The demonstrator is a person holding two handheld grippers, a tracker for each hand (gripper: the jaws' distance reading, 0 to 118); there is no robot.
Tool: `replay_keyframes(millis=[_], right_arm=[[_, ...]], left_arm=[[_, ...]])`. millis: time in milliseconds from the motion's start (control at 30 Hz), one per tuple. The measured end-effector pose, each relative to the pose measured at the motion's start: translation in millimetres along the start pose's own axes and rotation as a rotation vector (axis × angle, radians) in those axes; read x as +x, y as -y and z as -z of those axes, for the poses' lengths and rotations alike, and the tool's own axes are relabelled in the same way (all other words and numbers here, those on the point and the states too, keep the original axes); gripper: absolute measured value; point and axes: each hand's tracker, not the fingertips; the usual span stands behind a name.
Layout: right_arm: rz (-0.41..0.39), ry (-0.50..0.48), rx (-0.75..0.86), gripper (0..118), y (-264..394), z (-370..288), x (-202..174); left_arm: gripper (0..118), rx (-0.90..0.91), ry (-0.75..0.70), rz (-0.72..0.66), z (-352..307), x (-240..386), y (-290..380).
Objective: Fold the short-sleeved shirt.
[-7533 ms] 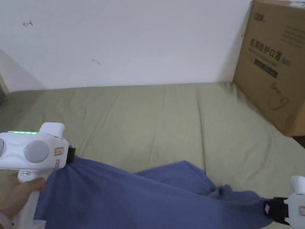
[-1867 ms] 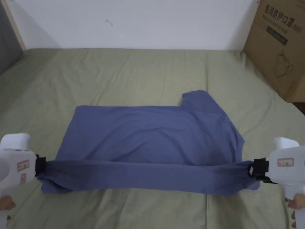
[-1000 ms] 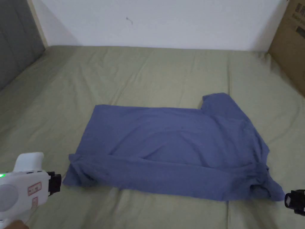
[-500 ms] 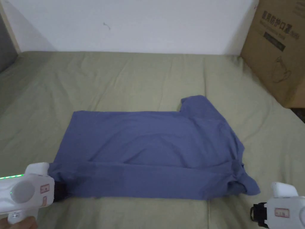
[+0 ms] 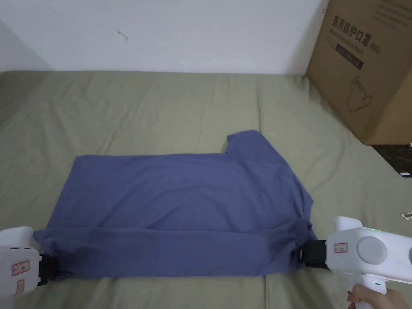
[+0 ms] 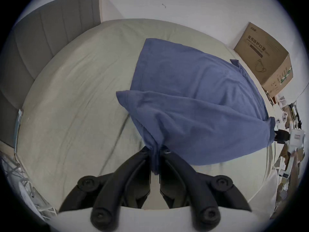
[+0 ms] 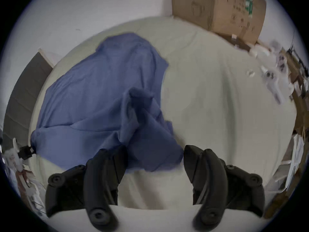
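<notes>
A blue short-sleeved shirt [image 5: 181, 201] lies flat on the green bed sheet [image 5: 161, 104], collar end to the right, one sleeve [image 5: 247, 145] pointing to the far side. Its near long edge is folded over as a strip [image 5: 169, 249]. My left gripper [image 5: 50, 270] is at the strip's left end; in the left gripper view it [image 6: 155, 153] is shut on a bunch of that cloth [image 6: 192, 93]. My right gripper [image 5: 305, 254] is at the strip's right end. The right gripper view has it [image 7: 155, 148] open, with shirt cloth [image 7: 93, 93] lying between the spread jaws.
A large cardboard box [image 5: 362, 68] stands on the bed's far right corner against the white wall. A grey padded headboard [image 6: 50, 26] bounds the bed's left end. Small white items and clutter [image 7: 275, 68] lie off the right side.
Half a second ago the right gripper was off the shirt, low at the right; it has come in to the strip's right end. The left gripper stays at the left end. The head camera has shifted.
</notes>
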Motion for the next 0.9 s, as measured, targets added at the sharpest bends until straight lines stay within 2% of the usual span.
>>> replay_keyframes(millis=[33, 67, 100, 133, 233, 267, 333, 467, 533, 700, 767, 833, 867, 900], right_arm=[[0.031, 0.008, -0.033, 54, 0.9, 5.7, -2.0], [-0.007, 0.000, -0.002, 47, 4.9, 5.6, -6.7], [-0.076, 0.035, 0.025, 23, 7.1, 3.1, -12.8], [-0.135, 0.055, 0.041, 13, 8.6, -0.8, -19.6], [-0.156, 0.062, 0.092, 12, 13.3, -21.8, -26.4], [-0.145, 0.061, 0.138, 12, 15.2, -33.6, -25.5], [-0.119, 0.003, 0.142, 12, 14.5, -50.9, -18.6], [-0.039, -0.036, 0.170, 12, 20.7, -77.8, -4.8], [-0.031, -0.061, 0.149, 12, 29.1, -85.1, 3.7], [0.059, -0.076, 0.105, 12, 77.5, -89.4, 28.9], [0.039, -0.058, 0.051, 12, 99.7, -83.7, 34.7], [0.054, -0.042, 0.015, 12, 112.9, -73.6, 39.7], [0.083, -0.055, 0.007, 14, 120.1, -71.7, 39.6], [0.110, -0.069, -0.004, 28, 122.7, -70.9, 40.3]], left_arm=[[7, -0.002, -0.001, 0.005, 0.0, 0.5, 0.0], [7, -0.004, -0.002, 0.011, -0.1, 1.1, 0.2], [7, -0.005, -0.003, 0.013, -0.2, 1.5, 0.2], [7, -0.006, -0.004, 0.013, -0.4, 2.1, -0.7], [7, -0.010, -0.004, 0.016, -5.8, 4.0, -3.5], [7, -0.004, 0.000, 0.021, -11.2, 3.9, -4.3], [7, 0.009, 0.006, 0.031, -22.9, 4.2, -5.1], [7, 0.038, 0.007, 0.060, -51.0, 4.1, -2.1], [7, 0.047, -0.007, 0.082, -64.0, 3.5, 6.9], [7, 0.010, -0.016, 0.106, -78.6, -1.8, 49.2], [7, -0.031, -0.060, 0.164, -77.7, 3.1, 70.3], [7, -0.042, -0.062, 0.173, -72.7, 3.5, 85.5], [9, -0.052, -0.064, 0.170, -68.5, 2.0, 90.9], [21, -0.051, -0.065, 0.164, -66.3, 0.6, 94.0]])
